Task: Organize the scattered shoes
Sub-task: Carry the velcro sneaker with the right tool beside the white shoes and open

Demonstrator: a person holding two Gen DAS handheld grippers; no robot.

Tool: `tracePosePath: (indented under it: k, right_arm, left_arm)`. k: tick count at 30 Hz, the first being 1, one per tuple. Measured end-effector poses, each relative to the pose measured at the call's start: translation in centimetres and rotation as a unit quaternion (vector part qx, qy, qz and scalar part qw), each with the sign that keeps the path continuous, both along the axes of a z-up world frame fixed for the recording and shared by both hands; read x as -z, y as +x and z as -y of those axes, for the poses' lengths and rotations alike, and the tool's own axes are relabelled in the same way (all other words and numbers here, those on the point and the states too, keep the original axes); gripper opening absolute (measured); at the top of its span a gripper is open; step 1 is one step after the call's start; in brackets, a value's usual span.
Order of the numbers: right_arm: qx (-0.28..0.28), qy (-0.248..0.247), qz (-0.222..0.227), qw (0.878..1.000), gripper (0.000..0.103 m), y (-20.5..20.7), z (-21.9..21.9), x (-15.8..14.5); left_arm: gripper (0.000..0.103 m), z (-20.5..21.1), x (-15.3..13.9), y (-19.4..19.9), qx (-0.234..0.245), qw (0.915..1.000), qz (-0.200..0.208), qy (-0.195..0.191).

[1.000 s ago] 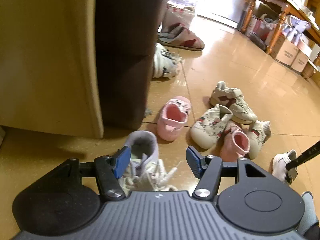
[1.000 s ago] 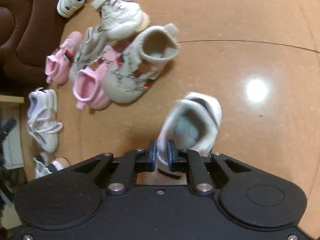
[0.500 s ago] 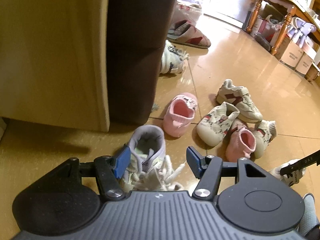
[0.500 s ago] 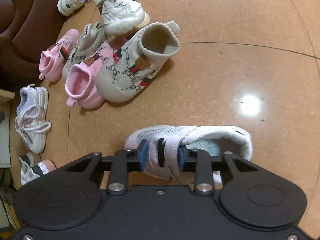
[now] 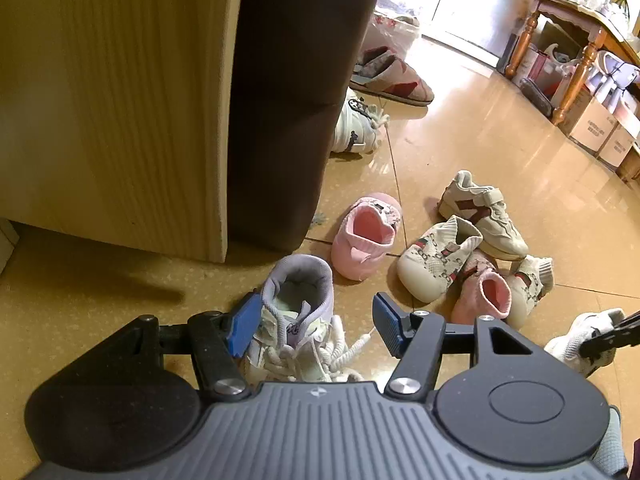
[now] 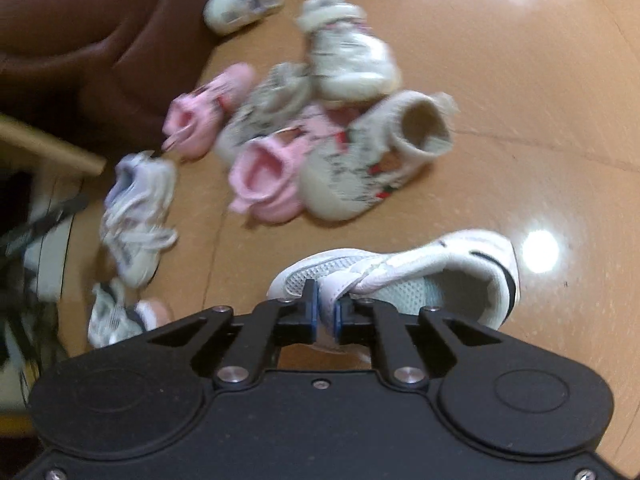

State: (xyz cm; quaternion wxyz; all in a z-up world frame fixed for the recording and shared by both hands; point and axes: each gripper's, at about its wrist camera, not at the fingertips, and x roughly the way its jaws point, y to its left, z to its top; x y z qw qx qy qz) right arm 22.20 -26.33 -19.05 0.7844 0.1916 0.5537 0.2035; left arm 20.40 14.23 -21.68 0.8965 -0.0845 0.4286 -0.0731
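Observation:
Between the fingers of my open left gripper [image 5: 314, 320] lies a lavender-and-white laced sneaker [image 5: 298, 308], close against the left finger. My right gripper [image 6: 327, 316] is shut on the strap of a white mesh sneaker [image 6: 420, 272], which lies sideways with its opening to the right. In the left wrist view that white sneaker [image 5: 580, 340] shows at the far right. Behind it is a pile: two pink shoes [image 6: 264, 184], patterned cream shoes [image 6: 372, 160] and a beige strap sneaker [image 6: 348, 60]. The right wrist view is blurred.
A brown sofa [image 5: 296, 100] and a wooden cabinet [image 5: 120, 100] stand on the left. By the sofa are a white sneaker [image 5: 356, 128] and slippers [image 5: 392, 76]. A wooden table [image 5: 580, 20] with boxes [image 5: 592, 124] under it is at the far right. Another small shoe [image 6: 120, 312] lies near me.
My right gripper's fingers have drawn close together on the white sneaker's strap, and its view has swung. My left gripper has crept forward around the lavender sneaker and stays open.

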Motion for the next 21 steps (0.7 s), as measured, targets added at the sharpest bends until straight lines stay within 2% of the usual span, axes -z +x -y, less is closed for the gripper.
tracePosePath:
  k: [3, 6, 8, 11, 14, 18, 21]
  right_arm:
    - [-0.065, -0.009, 0.024, 0.998, 0.008, -0.7, -1.5, -1.8]
    - [-0.133, -0.032, 0.044, 0.990, 0.008, -1.6, -3.7, -3.2]
    - [-0.199, -0.054, 0.061, 0.977, 0.008, -2.6, -6.1, -3.7]
    - [-0.257, -0.074, 0.071, 0.961, 0.008, -3.7, -8.1, -3.7]
    - [-0.329, -0.100, 0.076, 0.936, 0.008, -5.1, -10.8, -3.0]
    - [-0.374, -0.100, 0.077, 0.919, 0.008, -6.2, -12.7, -2.3]
    - [-0.424, -0.107, 0.072, 0.897, 0.009, -7.1, -14.6, -1.7]
  left_arm:
    - [0.061, -0.2, -0.3, -0.2, -0.004, 1.0000, 0.002, -0.001]
    - [0.061, -0.5, -0.6, -0.3, -0.008, 1.0000, 0.003, -0.003]
    - [0.061, -0.8, -0.6, -0.3, -0.013, 0.9999, 0.003, -0.006]
    - [0.061, -1.1, -0.5, -0.3, -0.015, 0.9999, 0.002, -0.007]
    - [0.061, -1.3, -0.2, -0.3, -0.014, 0.9999, -0.001, -0.004]
    - [0.061, -0.7, 0.1, -0.3, 0.003, 0.9999, 0.000, 0.017]
    - [0.061, -0.5, 0.0, -0.2, 0.007, 0.9999, 0.001, 0.014]
